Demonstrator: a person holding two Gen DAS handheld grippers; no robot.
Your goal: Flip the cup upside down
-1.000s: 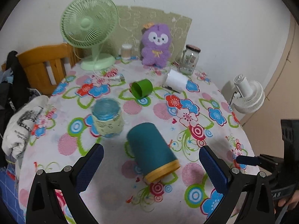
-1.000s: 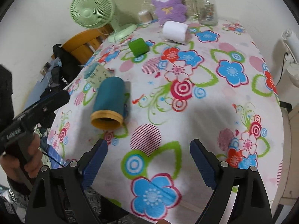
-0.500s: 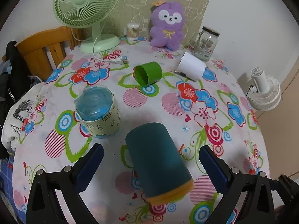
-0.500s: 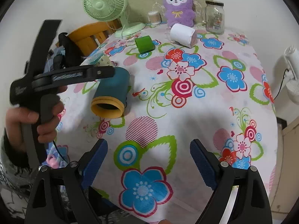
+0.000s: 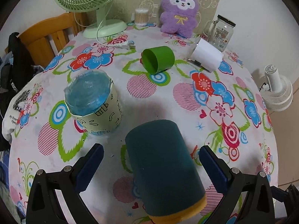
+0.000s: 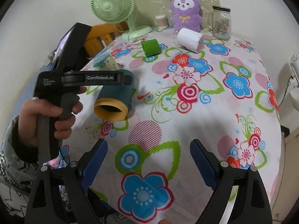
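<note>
A dark teal cup (image 5: 164,169) with a yellow rim lies on its side on the flowered tablecloth, its mouth facing the near table edge. It also shows in the right wrist view (image 6: 114,100), mouth toward the camera. My left gripper (image 5: 151,166) is open, its blue pads on either side of the cup and apart from it. In the right wrist view the left gripper's black body (image 6: 84,78) hangs over the cup. My right gripper (image 6: 148,158) is open and empty above the near table edge.
An upside-down blue plastic cup in a paper sleeve (image 5: 93,102) stands left of the teal cup. A green cup (image 5: 158,59) and a white cup (image 5: 206,57) lie on their sides farther back. A green fan (image 5: 89,5), purple plush (image 5: 178,13) and glass jar (image 5: 222,32) line the back.
My left gripper has moved forward and down over the teal cup, which now lies between its open fingers. My right gripper has stayed open and nearly still.
</note>
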